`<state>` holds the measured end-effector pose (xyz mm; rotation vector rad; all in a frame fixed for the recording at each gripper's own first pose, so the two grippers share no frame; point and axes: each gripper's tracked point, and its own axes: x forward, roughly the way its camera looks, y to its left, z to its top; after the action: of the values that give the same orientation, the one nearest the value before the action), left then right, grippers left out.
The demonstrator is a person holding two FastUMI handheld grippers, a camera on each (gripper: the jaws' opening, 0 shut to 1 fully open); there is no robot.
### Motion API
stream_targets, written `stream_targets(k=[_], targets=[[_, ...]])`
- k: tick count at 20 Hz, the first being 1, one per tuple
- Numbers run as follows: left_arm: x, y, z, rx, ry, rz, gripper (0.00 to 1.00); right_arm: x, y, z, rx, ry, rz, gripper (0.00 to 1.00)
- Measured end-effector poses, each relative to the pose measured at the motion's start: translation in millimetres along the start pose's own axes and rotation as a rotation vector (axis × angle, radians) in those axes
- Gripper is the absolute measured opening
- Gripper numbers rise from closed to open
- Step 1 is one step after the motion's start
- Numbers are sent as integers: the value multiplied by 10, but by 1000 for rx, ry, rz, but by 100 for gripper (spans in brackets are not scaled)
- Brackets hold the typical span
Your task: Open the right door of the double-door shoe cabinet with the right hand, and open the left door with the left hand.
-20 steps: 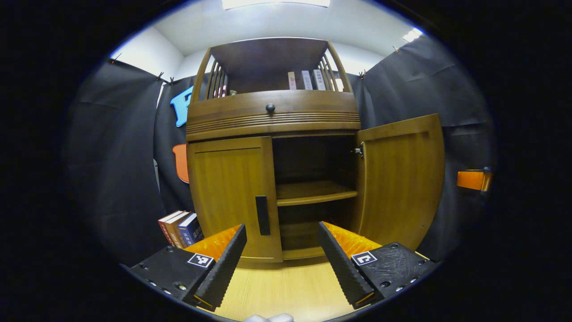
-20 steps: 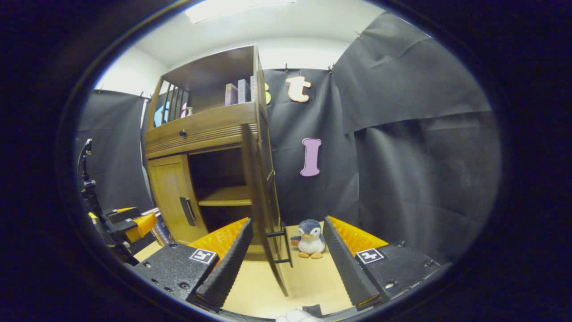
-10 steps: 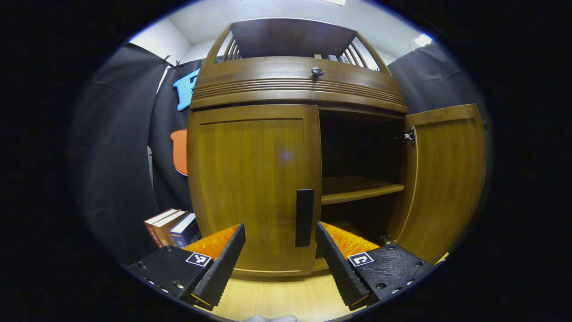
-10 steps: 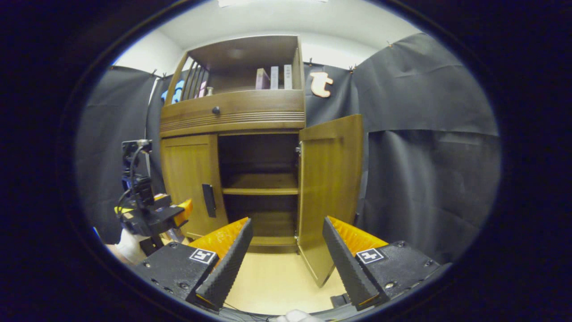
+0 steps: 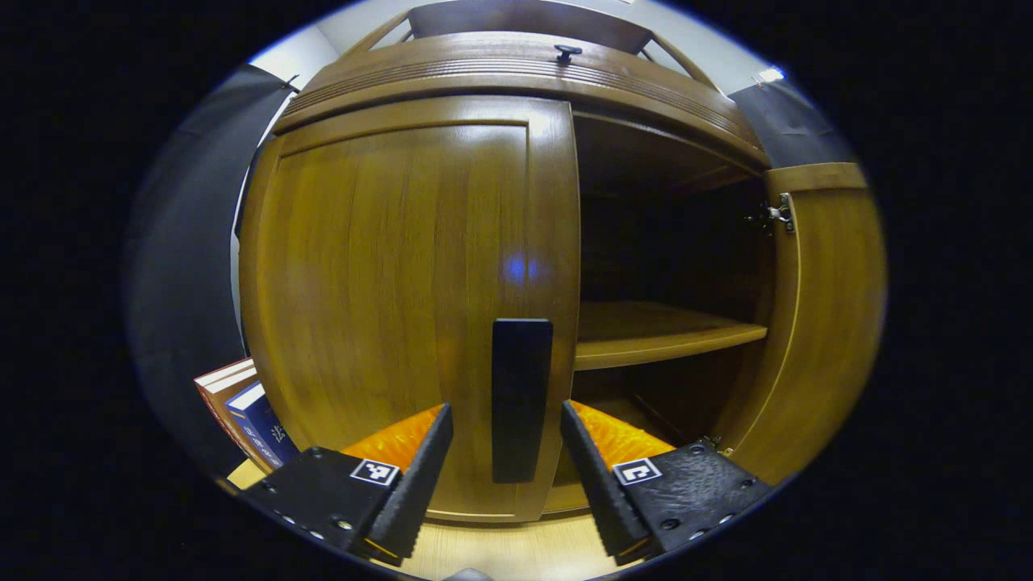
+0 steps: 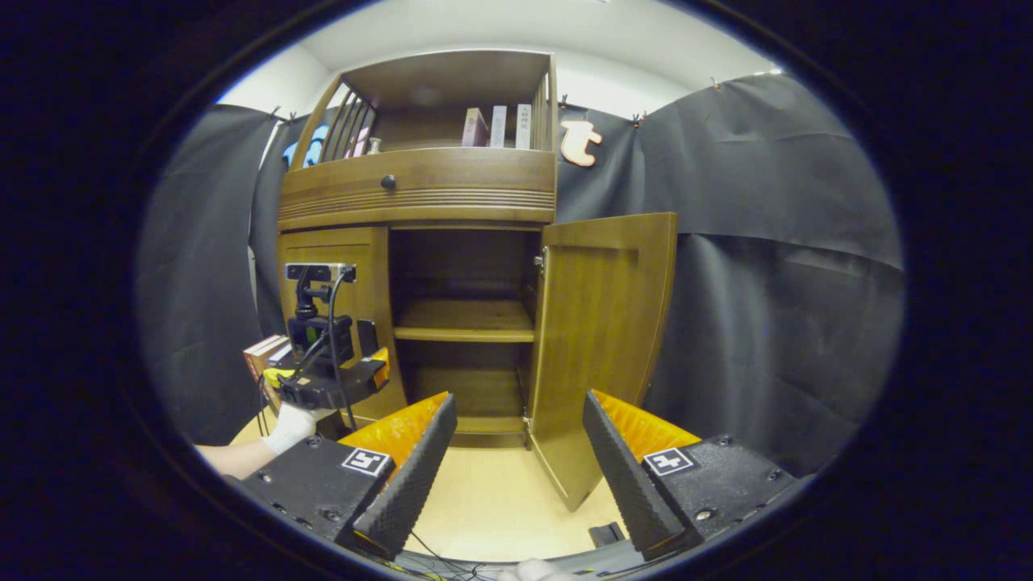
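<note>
So the left gripper (image 5: 507, 452) has closed right in on the cabinet over the last second. A second ago it was hanging back with the whole shoe cabinet (image 5: 516, 73) in frame; now its fingers are spread wide with the dark handle (image 5: 521, 399) of the left door (image 5: 403, 307) sitting in the gap between them. They look apart from the handle on both sides, so nothing is clamped yet. From the right gripper view you can see the left gripper (image 6: 327, 387) and the gloved hand (image 6: 289, 426) holding it, parked up against the lower part of that door.

The right gripper (image 6: 516, 452) has pulled back and swung round. A second ago it was right at the edge of the right door (image 6: 601, 339); now it's well clear, jaws open and empty, looking at the cabinet front-on.

That right door stands swung wide, with the inner shelf (image 6: 464, 321) exposed. The left door is shut flush.

My read: the right half is done, and the left half is at the lining-up stage. Next would be closing on the handle and pulling outward. Some books (image 5: 242, 403) stand just left of the cabinet, maybe in the door's swing path, hard to say.
</note>
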<state>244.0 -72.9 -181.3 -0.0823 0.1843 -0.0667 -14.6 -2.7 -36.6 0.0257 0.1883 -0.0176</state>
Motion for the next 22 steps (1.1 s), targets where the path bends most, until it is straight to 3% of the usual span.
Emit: stream_targets(k=[2, 3, 5, 7, 11, 22], targets=[[94, 12, -35, 10, 12, -4, 70, -2, -54, -43, 0, 12, -17, 99], [142, -11, -53, -1, 23, -14, 56, -3, -78, -61, -1, 19, -26, 99], [73, -86, -33, -54, 30, -51, 54, -27, -114, -87, 3, 27, -35, 99], [107, -84, -54, -54, 30, -48, 36, -50, -91, -124, 7, 27, -36, 100], [79, -71, -71, -8, 31, -65, 27, -80, -62, -134, 1, 23, -29, 100], [-544, 28, -108, 27, -1, -151, 27, -77, 117, -126, 11, 19, 10, 100]])
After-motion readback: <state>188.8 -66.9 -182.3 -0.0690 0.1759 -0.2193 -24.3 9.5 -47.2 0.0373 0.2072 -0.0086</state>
